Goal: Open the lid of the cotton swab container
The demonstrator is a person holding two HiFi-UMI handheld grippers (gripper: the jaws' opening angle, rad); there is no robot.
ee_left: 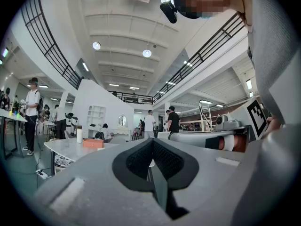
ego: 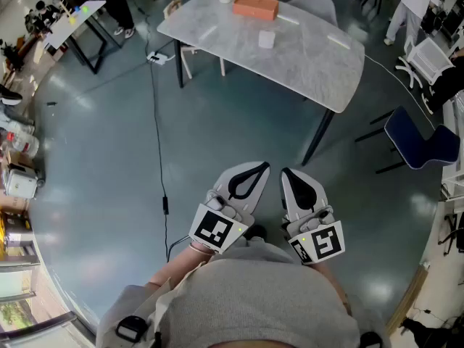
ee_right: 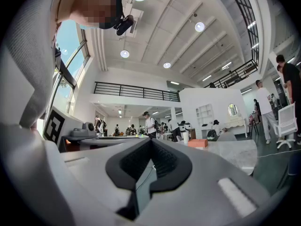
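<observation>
We can read no words, brands or numbers anywhere. The only printed marks we find are the black-and-white square markers on the cubes of the left gripper (ego: 258, 168) and the right gripper (ego: 288, 173), near us. They are block patterns, not letters or digits. One such marker also shows at the right edge of the left gripper view, and one at the left edge of the right gripper view. On the far table (ego: 312, 64), the orange box (ego: 255, 6) and the small white box (ego: 267, 39) are too small for us to make out any print.
</observation>
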